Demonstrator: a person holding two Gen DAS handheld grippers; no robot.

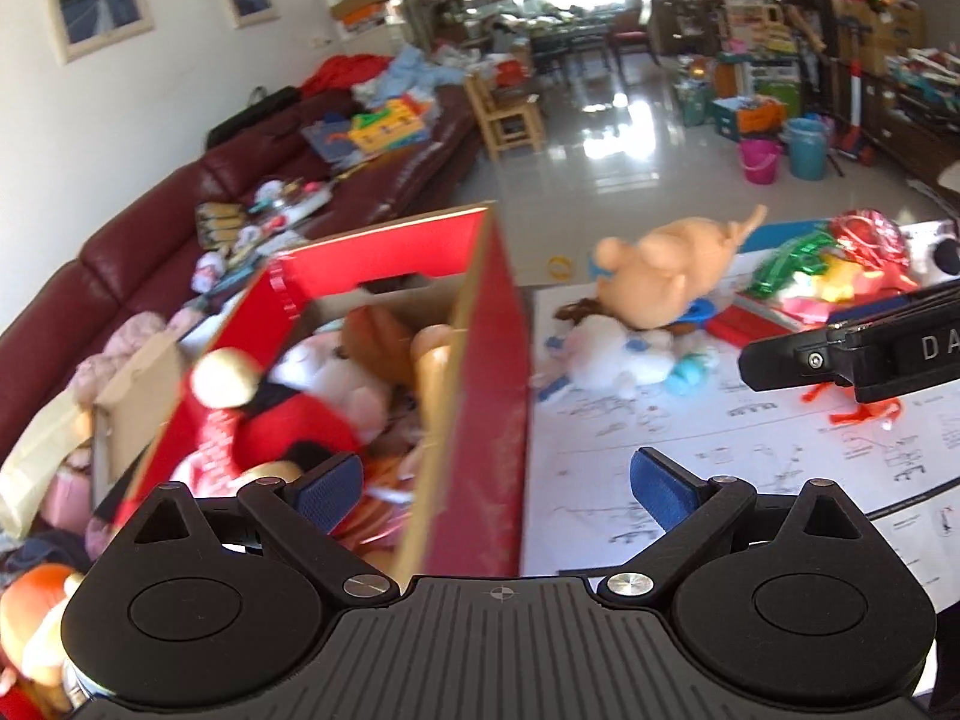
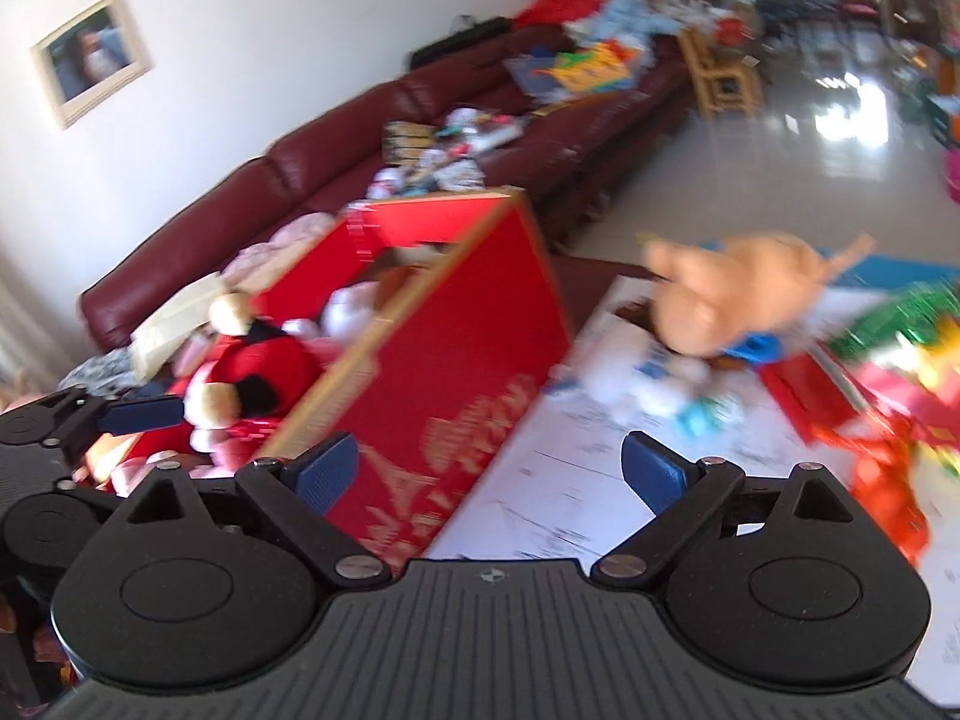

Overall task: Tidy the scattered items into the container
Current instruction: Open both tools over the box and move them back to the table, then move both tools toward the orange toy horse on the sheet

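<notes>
A red cardboard box (image 1: 489, 360) (image 2: 456, 372) stands at left, full of plush toys, with a red and black plush (image 1: 270, 426) (image 2: 258, 366) on top. My left gripper (image 1: 498, 483) is open and empty, straddling the box's near right wall. My right gripper (image 2: 489, 471) is open and empty, in front of the box's red side. To the right on a white printed sheet (image 1: 750, 450) (image 2: 576, 480) lie a peach plush pig (image 1: 666, 276) (image 2: 738, 288), a white plush (image 1: 606, 354) (image 2: 648, 384) and shiny red and green items (image 1: 840, 258) (image 2: 888, 396).
A dark red sofa (image 1: 150, 222) (image 2: 312, 162) littered with toys and books runs behind the box. The right gripper's finger (image 1: 840, 354) shows at right in the left wrist view. Glossy floor (image 1: 600, 150), wooden chairs, buckets and crowded shelves lie beyond.
</notes>
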